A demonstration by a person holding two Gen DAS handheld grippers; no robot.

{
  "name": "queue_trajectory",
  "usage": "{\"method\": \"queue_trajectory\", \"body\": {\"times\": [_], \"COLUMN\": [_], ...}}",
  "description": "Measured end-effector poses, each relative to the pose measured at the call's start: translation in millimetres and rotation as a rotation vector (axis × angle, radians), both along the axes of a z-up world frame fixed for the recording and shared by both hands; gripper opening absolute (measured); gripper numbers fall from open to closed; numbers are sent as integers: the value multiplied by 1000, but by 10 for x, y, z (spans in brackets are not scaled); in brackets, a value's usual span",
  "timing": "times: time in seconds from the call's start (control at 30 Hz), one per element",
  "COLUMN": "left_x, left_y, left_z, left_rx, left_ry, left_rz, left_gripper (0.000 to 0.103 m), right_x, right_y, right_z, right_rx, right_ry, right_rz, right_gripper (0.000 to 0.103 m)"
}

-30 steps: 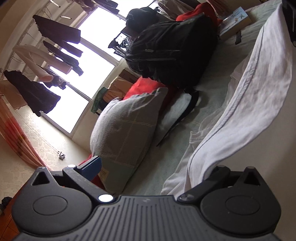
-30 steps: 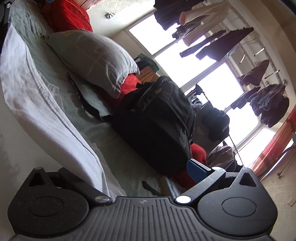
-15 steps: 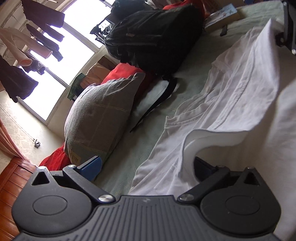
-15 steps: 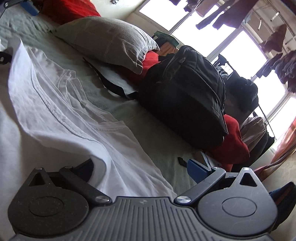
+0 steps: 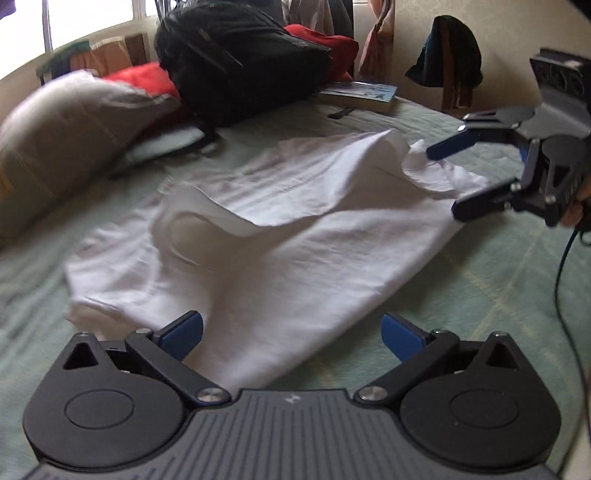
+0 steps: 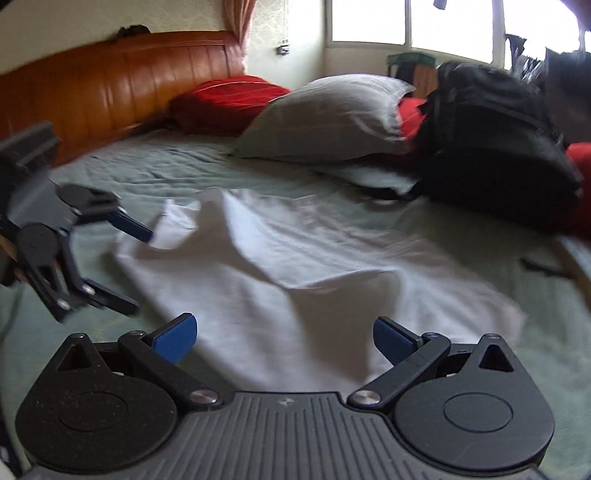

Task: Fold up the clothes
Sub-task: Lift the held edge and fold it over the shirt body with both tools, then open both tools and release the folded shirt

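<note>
No readable text anywhere. The book [image 5: 360, 95] at 12 o'clock on the bed has a printed cover, too blurred to read. Each gripper body carries a small light mark at 6 o'clock, a logo of some kind, not legible as letters.

bed: I see a pale green bedspread [image 6: 155, 162], wrinkled, filling most of both views
headboard: padded brown headboard [image 6: 110, 88] along the left in my right wrist view
pillows: grey pillow [image 6: 328, 114] beside a red pillow [image 6: 229, 98] near the headboard
bag: black backpack [image 5: 240, 59] on the bed, just beside the grey pillow
book: book [image 5: 364, 94] lying near the backpack
windows: bright windows [image 6: 410, 22], daylight, overexposed
wall: cream wall [image 6: 88, 16], orange curtain [image 6: 238, 18] in the corner
</note>
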State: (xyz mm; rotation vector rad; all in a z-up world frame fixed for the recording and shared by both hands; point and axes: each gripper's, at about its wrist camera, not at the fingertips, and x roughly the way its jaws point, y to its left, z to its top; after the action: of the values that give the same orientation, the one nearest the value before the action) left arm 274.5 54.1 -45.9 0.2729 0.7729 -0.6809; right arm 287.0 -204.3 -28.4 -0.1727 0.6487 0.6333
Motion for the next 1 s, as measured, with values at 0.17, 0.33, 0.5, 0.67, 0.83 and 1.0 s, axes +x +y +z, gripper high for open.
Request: {"method": "queue_trajectory", "body": {"times": [0.17, 0.33, 0.5, 0.67, 0.83, 1.0], "left_x": [91, 243, 466, 823, 1182, 1238], "left_y": [-19, 50, 167, 217, 232, 204], "left_z": [-149, -114, 60, 210, 282, 306], "left_rx": [-27, -25, -19, 22, 48, 62], "left_ry": [88, 73, -4, -90, -142, -213], "left_rz": [-24, 28, 84, 154, 268, 293], "left_gripper": [102, 102, 102, 102, 102, 102], "right_x": [118, 429, 529, 742, 991, 1116], "right_y": [133, 133, 77, 4, -43, -133], "right_z": [-172, -313, -161, -61, 3, 108], "right_rx": [68, 32, -53, -115, -124, -147], "right_ry": [104, 170, 90, 39, 6, -68], "right_rz": [45, -45, -76, -109, -156, -229], "right_gripper": [103, 103, 103, 103, 103, 103]}}
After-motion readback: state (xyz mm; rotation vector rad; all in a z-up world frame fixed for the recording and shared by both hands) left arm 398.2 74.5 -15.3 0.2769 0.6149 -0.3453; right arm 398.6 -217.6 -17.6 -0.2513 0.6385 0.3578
